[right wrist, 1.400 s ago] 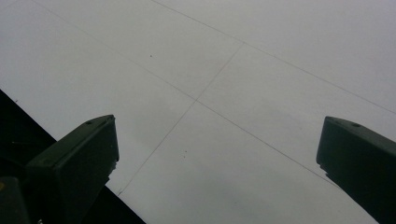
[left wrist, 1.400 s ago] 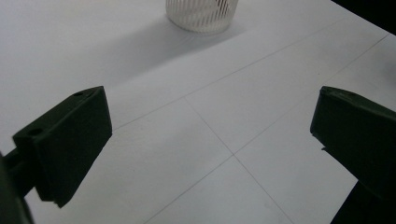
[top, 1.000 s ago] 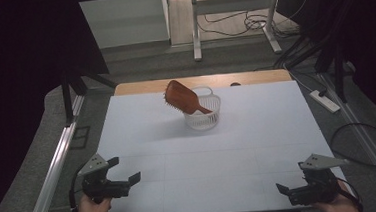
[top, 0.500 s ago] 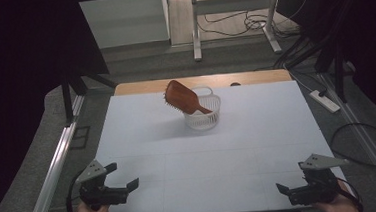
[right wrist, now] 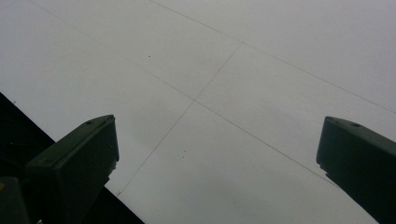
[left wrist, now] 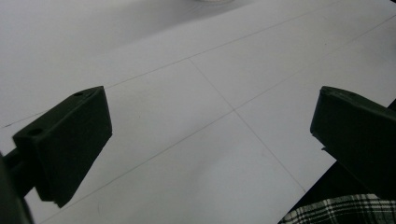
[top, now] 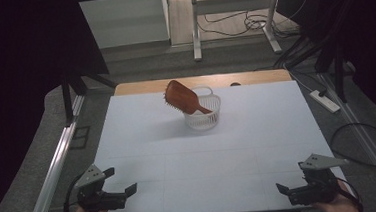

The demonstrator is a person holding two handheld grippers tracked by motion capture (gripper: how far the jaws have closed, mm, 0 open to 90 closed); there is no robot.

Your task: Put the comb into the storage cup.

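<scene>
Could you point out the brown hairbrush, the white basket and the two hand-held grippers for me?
brown wooden hairbrush (top: pixel 179 96), high view, paddle back
white plastic basket (top: pixel 203 121), high view, front wall
left gripper (top: pixel 120 180), high view, between jaw tips
right gripper (top: pixel 292 180), high view, between jaw tips

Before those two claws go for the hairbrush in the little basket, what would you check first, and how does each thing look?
1. Left claw open: ok, jaws spread wide in the left gripper view.
2. Right claw open: ok, jaws wide apart and holding nothing.
3. Reddish-brown wooden paddle hairbrush reachable: ok, its head leans out over the rim, handle inside.
4. White plastic slotted basket upright: ok, standing at the far middle of the white table surface.
5. Path from claws to basket free: ok, bare surface between.
6. Basket light enough to tip when the brush is pulled: cannot tell.
</scene>
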